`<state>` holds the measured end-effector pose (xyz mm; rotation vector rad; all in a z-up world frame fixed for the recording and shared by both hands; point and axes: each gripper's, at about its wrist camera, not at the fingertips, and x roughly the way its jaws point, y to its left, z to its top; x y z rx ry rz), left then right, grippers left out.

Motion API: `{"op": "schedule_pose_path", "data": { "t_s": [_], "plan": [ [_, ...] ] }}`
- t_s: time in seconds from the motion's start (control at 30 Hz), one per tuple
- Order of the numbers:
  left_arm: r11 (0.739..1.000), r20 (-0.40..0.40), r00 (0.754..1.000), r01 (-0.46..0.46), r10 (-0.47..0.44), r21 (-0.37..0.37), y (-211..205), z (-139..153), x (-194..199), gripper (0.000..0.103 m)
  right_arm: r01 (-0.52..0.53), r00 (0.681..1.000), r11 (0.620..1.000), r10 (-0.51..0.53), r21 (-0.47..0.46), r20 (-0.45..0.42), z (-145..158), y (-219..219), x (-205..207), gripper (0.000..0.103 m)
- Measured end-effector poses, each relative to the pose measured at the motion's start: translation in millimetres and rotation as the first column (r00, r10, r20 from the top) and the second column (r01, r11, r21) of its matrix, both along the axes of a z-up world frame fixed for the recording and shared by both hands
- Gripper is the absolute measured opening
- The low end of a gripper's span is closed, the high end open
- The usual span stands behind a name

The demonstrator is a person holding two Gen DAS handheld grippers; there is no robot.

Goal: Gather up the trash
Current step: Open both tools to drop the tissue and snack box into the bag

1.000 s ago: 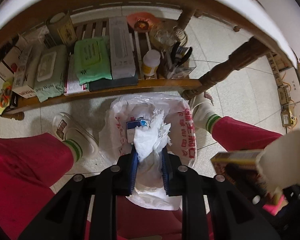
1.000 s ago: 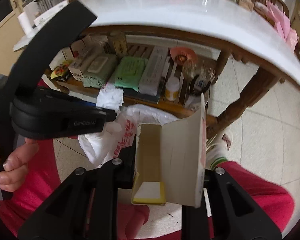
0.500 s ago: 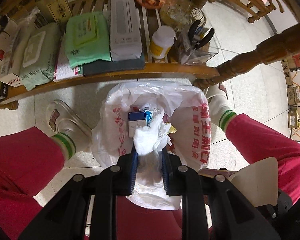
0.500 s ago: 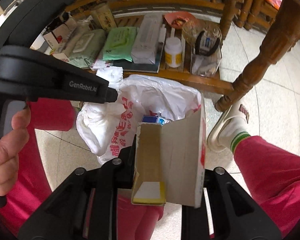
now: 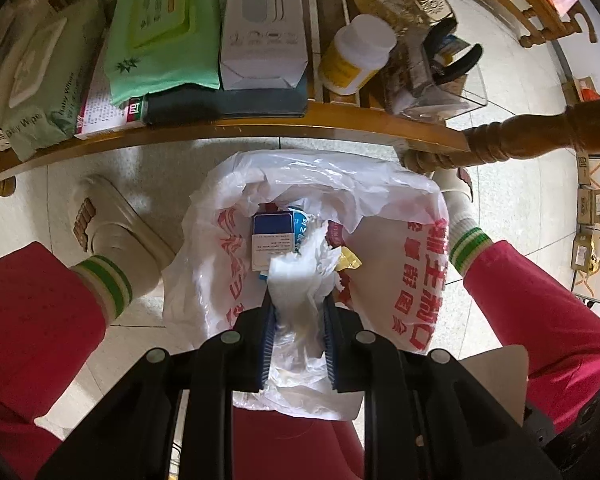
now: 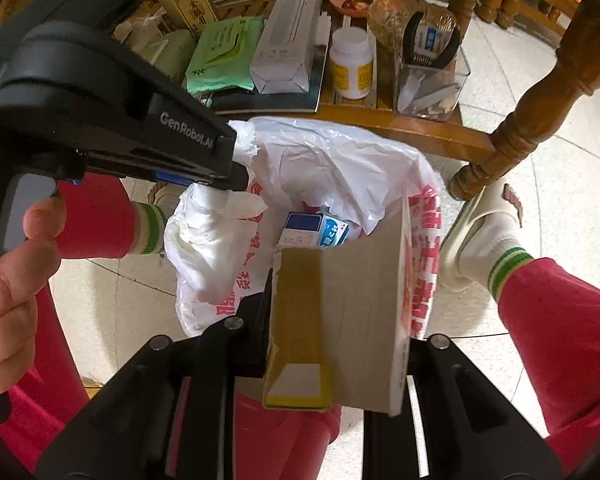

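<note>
Two claws hang over one white plastic bag [image 5: 400, 272] printed with red characters, its mouth open on the tiled floor between the person's feet. The left claw [image 5: 298, 300] is clamped on a crumpled white tissue [image 5: 300, 280], directly above the bag's opening. The right claw [image 6: 336, 292] pinches a flattened cardboard box [image 6: 340, 320], its far edge over the bag's rim. Just beyond both claws, inside the bag, lies a blue-and-white carton [image 5: 272, 236]. Farther ahead, a low wooden shelf [image 5: 260, 120] carries wipes packs, boxes and a pill bottle [image 5: 356, 56].
</note>
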<state>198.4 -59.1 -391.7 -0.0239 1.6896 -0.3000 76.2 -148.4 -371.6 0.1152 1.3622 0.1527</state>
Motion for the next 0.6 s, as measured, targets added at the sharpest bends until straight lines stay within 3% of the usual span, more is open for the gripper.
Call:
{"op": "schedule_pose_path", "data": {
  "t_s": [0.6],
  "plan": [
    [1.000,-0.041,0.999,-0.001,0.002,0.030,-5.8,-28.0,12.5,0.024,-0.008,0.998,0.999,0.010,0.042,-0.066,-27.2,4.7,9.6,0.020]
  ]
}}
